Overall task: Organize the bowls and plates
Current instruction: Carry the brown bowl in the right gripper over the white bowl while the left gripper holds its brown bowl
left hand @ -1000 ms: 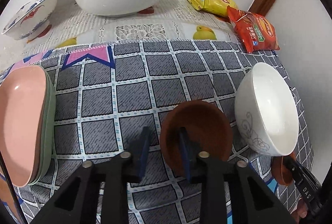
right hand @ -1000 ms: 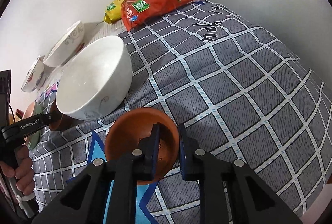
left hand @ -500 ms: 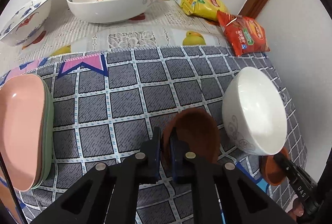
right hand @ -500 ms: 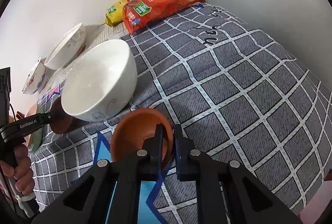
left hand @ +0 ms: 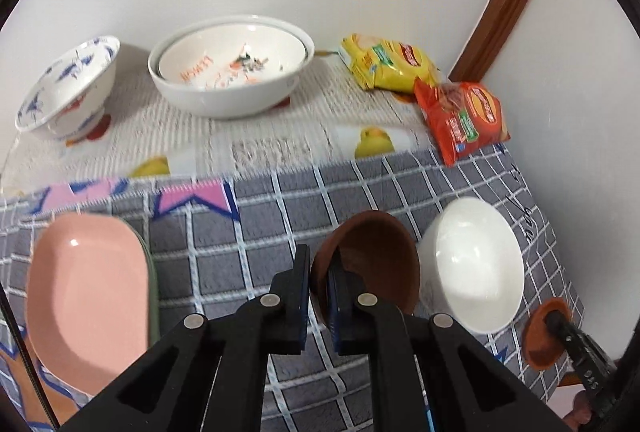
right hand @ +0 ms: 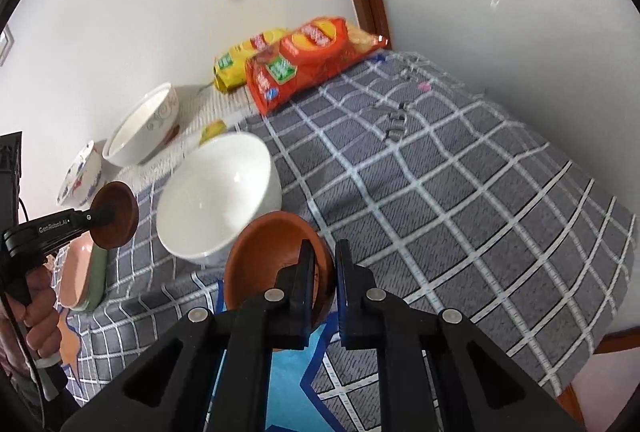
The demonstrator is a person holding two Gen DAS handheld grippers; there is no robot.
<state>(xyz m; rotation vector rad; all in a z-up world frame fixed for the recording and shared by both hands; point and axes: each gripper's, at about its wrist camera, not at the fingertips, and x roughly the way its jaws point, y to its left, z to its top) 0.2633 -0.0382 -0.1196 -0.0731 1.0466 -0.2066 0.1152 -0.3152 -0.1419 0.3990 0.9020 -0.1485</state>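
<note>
In the left wrist view my left gripper (left hand: pixel 319 260) is shut on the near rim of a small brown bowl (left hand: pixel 376 256), tilted and raised above the grey checked cloth. Beside it on the right stands a white bowl (left hand: pixel 476 268). In the right wrist view my right gripper (right hand: pixel 325 256) is shut on the rim of a second brown bowl (right hand: pixel 264 256), also off the cloth, just in front of the white bowl (right hand: pixel 220 191). That second bowl (left hand: pixel 544 336) shows at the lower right of the left view.
A pink plate (left hand: pixel 84 296) lies on a green one at the left. A large white bowl (left hand: pixel 232 79) and a blue-patterned bowl (left hand: pixel 68 83) stand at the back by the wall. Yellow (left hand: pixel 388 67) and red (left hand: pixel 464 119) snack bags lie at the back right. A hand (right hand: pixel 36 312) holds the left gripper.
Both grippers closed on the rims of their brown bowls, then rose, lifting the bowls off the cloth. The white bowl stayed put.
</note>
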